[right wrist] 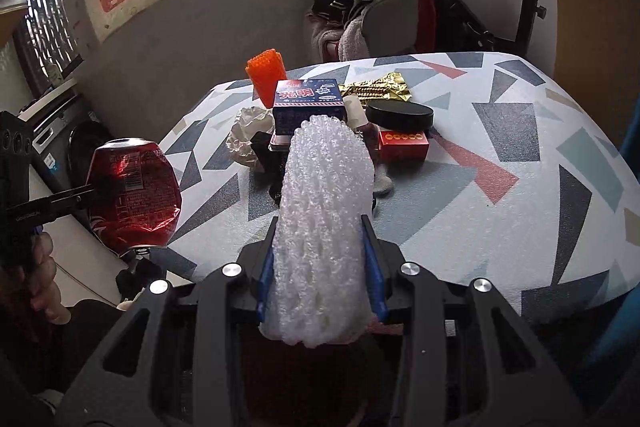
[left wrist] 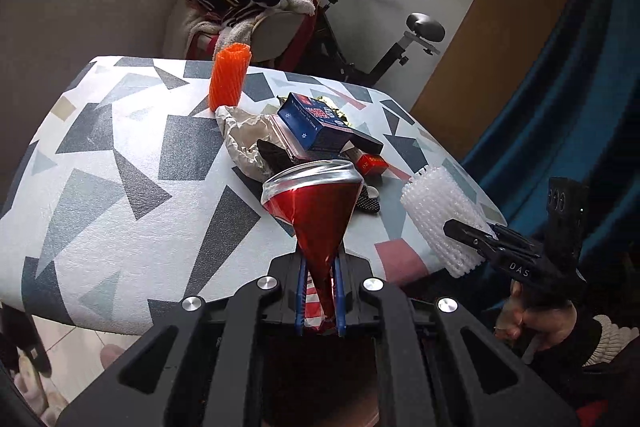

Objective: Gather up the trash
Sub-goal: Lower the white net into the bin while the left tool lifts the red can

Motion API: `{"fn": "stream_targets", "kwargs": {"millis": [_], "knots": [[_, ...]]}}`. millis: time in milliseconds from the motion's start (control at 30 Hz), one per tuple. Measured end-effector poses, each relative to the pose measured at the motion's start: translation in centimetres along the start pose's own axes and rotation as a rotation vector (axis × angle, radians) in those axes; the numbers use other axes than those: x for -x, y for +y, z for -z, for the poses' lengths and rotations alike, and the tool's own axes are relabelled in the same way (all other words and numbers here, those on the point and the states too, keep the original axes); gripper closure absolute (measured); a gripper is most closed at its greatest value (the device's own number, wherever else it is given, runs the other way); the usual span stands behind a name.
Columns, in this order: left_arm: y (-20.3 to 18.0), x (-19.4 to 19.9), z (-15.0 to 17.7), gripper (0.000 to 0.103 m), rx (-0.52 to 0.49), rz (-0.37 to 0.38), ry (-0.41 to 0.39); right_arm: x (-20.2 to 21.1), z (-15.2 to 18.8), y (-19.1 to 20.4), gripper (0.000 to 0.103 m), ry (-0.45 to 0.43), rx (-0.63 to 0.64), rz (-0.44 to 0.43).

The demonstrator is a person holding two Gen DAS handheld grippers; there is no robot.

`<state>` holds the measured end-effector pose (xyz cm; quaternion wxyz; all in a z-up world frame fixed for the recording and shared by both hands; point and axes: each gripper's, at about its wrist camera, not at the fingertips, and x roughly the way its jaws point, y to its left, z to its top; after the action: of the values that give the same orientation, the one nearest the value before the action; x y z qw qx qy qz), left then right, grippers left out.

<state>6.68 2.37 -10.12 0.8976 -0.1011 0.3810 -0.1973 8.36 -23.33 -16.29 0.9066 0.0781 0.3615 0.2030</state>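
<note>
The left gripper (left wrist: 319, 291) has its jaws pinched almost together on the flattened waist of a crushed red can (left wrist: 316, 211), which is why the can flares out like a funnel above the blue pads: the squashed middle is the thinnest, firmest place to grip. From the right wrist view the same can (right wrist: 134, 195) hangs off the near left corner of the worktop (right wrist: 500, 211), clear of its surface. The right gripper (right wrist: 322, 275) has its jaws at a middling width, pressed against both sides of a white foam net sleeve (right wrist: 324, 227); the soft mesh bulges above and below the pads, so the grip looks snug rather than hard. In the left wrist view that sleeve (left wrist: 444, 223) sits over the near right edge of the worktop. Both pieces appear lifted and ready to be carried to a bin, but no bin or bag shows in either view, so where they will go cannot be told. The rest of the trash lies in a heap toward the middle of the worktop: a blue carton (right wrist: 310, 101), a small red box (right wrist: 403, 145), a black round lid (right wrist: 400, 115), a gold wrapper (right wrist: 378, 87), crumpled pale paper (right wrist: 246, 135), and an orange foam net (right wrist: 266, 77) standing upright near the far edge. Whether the carton or the red box holds anything cannot be seen.
</note>
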Motion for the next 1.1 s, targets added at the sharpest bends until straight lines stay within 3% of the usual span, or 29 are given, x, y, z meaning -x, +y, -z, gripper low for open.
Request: {"fn": "stream_targets", "kwargs": {"millis": [400, 800, 933, 1067, 1100], "knots": [[-1.7, 1.8, 3.9, 0.092, -0.004, 0.017, 0.011, 0.5, 5.2, 3.8, 0.064, 0.099, 0.059, -0.047], [-1.5, 2.4, 5.5, 0.092, 0.012, 0.024, 0.003, -0.1, 7.2, 5.1, 0.06, 0.172, 0.09, -0.046], [-1.4, 2.6, 5.7, 0.092, 0.016, 0.023, 0.006, -0.5, 7.6, 5.5, 0.052, 0.195, 0.105, -0.04], [-1.4, 2.6, 5.7, 0.092, 0.018, 0.023, 0.005, -0.6, 7.7, 6.0, 0.023, 0.198, 0.13, 0.004], [-1.4, 2.6, 5.7, 0.092, 0.018, 0.024, 0.006, -0.5, 7.7, 6.1, 0.021, 0.194, 0.133, 0.006]]}}
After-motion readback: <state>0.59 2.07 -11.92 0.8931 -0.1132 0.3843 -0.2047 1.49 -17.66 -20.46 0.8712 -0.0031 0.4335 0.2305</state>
